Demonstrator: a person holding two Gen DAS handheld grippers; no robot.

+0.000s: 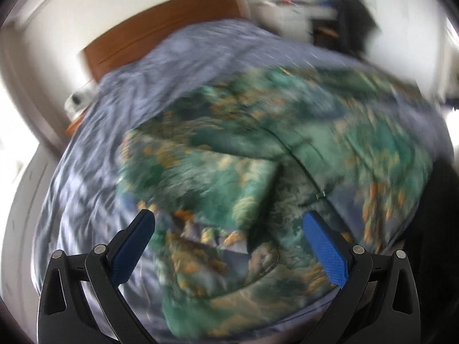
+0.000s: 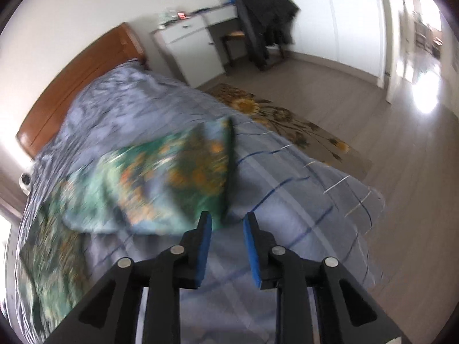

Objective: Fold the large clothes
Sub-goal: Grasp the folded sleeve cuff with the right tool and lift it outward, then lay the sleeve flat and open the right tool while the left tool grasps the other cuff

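A large green garment with an orange and blue print (image 1: 258,154) lies rumpled on the bed, blurred by motion. A sleeve or flap is folded across its middle. My left gripper (image 1: 229,223) is wide open above the garment's near part and holds nothing. In the right wrist view the garment (image 2: 160,172) lies to the left, with one dark green edge (image 2: 229,154) raised. My right gripper (image 2: 226,222) is open with a narrow gap, just right of that edge, above the bedcover and empty.
The bed has a blue-grey checked cover (image 2: 301,189) and a wooden headboard (image 2: 80,74). A white cabinet (image 2: 195,48), a chair draped with dark clothes (image 2: 264,20) and a floral rug (image 2: 281,117) stand on the floor to the right.
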